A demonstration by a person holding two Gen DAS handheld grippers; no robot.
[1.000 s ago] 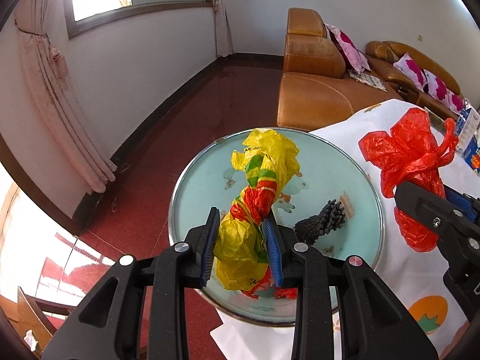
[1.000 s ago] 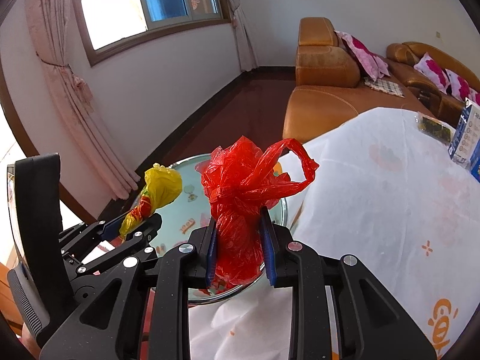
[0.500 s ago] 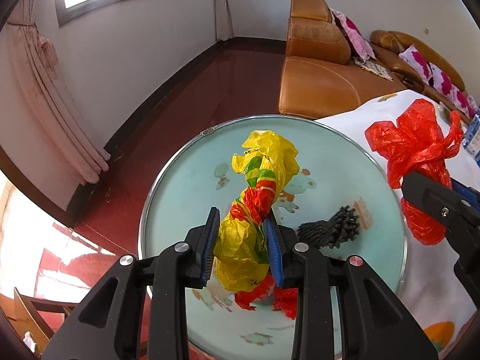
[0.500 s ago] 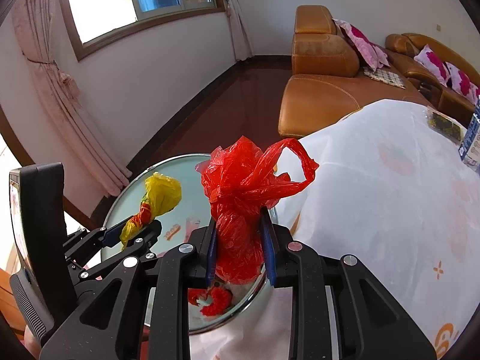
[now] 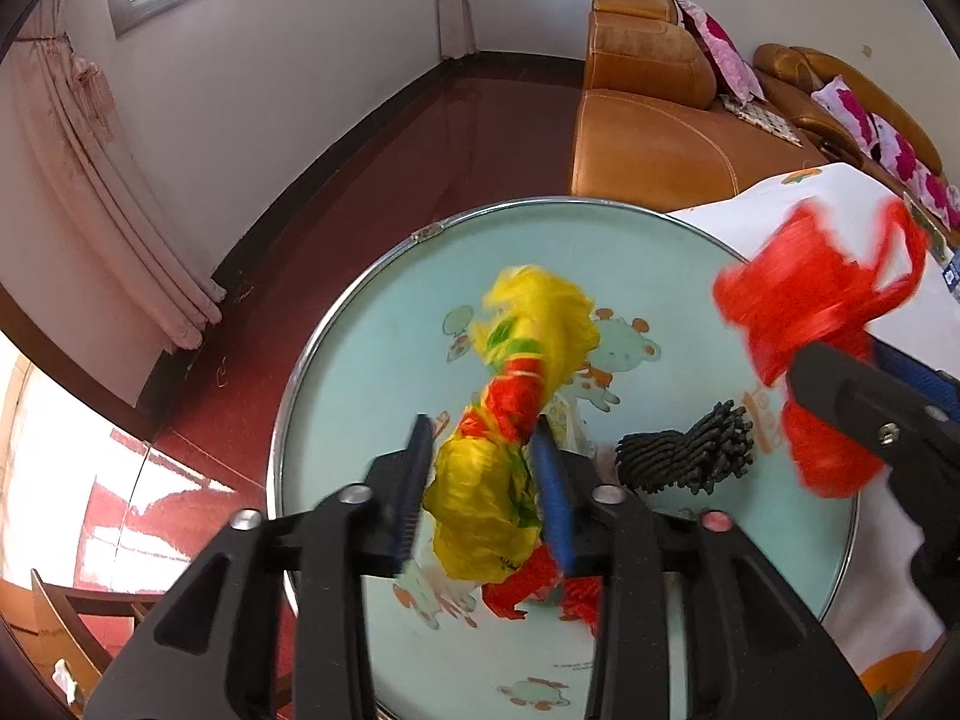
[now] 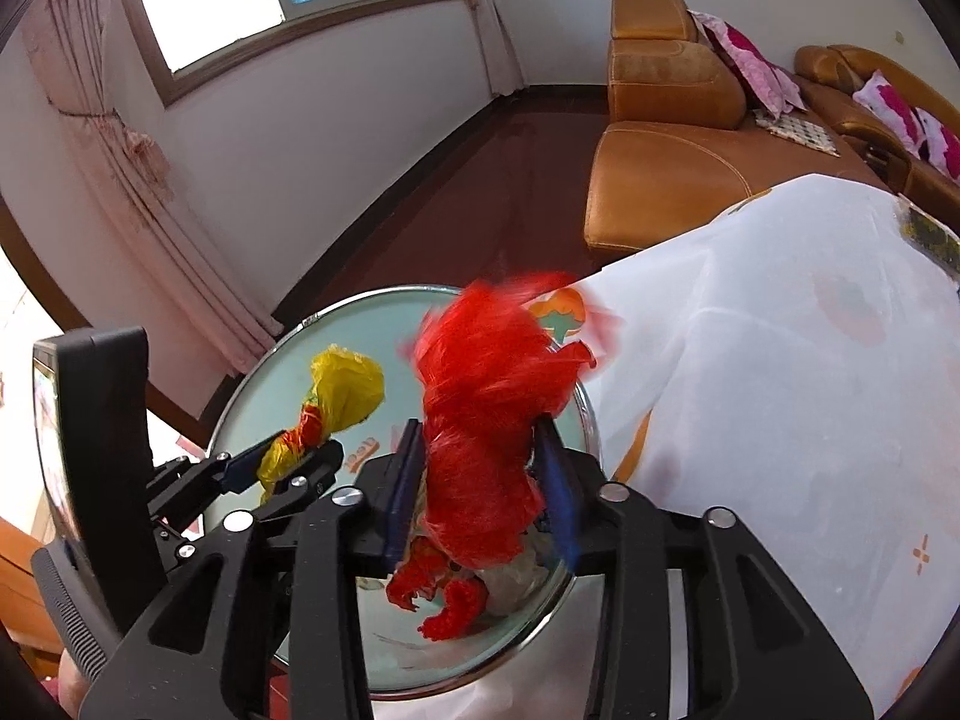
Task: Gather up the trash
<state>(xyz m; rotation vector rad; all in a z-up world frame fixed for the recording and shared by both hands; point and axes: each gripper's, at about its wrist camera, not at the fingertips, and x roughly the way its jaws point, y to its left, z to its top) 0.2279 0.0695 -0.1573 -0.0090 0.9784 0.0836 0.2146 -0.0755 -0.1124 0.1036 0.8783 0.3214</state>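
A round metal basin (image 5: 336,324) with a pale cartoon-printed bottom sits below both grippers. My left gripper (image 5: 485,483) has its jaws spread, and the yellow, red and green plastic bag (image 5: 510,420) sits loose between them, blurred. My right gripper (image 6: 480,483) also has its jaws spread around the red plastic bag (image 6: 486,414), which is blurred over the basin (image 6: 252,384). The red bag also shows in the left wrist view (image 5: 804,312), and the yellow bag in the right wrist view (image 6: 336,396). A black knobbly object (image 5: 684,450) and red scraps (image 5: 540,588) lie in the basin.
A table with a white printed cloth (image 6: 780,360) lies to the right of the basin. Orange leather sofas (image 5: 654,120) stand beyond it. Dark red floor (image 5: 420,168), a white wall and pink curtains (image 5: 108,192) are to the left.
Both grippers have opened from a tight hold on their bags. Both bags now blur and sink toward the basin. The cameras have moved further over the basin.
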